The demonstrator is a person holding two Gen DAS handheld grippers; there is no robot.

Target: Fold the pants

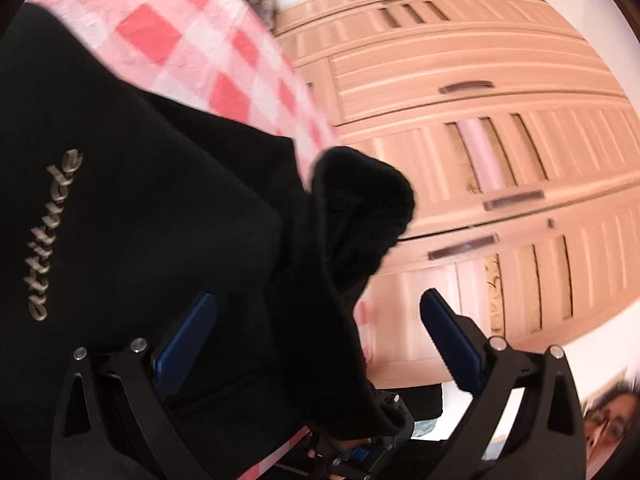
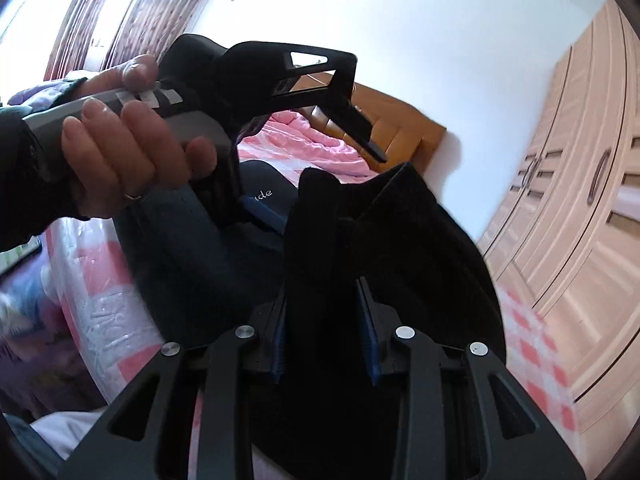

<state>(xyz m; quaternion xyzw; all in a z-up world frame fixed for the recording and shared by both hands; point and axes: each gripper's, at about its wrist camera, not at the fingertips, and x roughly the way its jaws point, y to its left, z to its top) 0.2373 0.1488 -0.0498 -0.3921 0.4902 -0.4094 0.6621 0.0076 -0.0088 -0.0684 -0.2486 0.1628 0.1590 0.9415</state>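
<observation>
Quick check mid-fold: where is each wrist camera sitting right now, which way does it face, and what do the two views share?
Left wrist: on the left gripper, facing the black pants, checked bedcover and wardrobe; jaws open, person's face at the edge.
Right wrist: on the right gripper, shut on pants fabric, facing the wall; the person's left hand shows.
Shared: pants, wardrobe, bedcover.

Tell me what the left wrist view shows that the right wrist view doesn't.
Left wrist only: the full "attitude" lettering on the black pants, and the open left gripper straddling a fabric fold.
Right wrist only: the hand holding the left gripper's handle, the orange headboard, and the right gripper clamping pants fabric.
Both: pants, checked bedding, wardrobe.
</observation>
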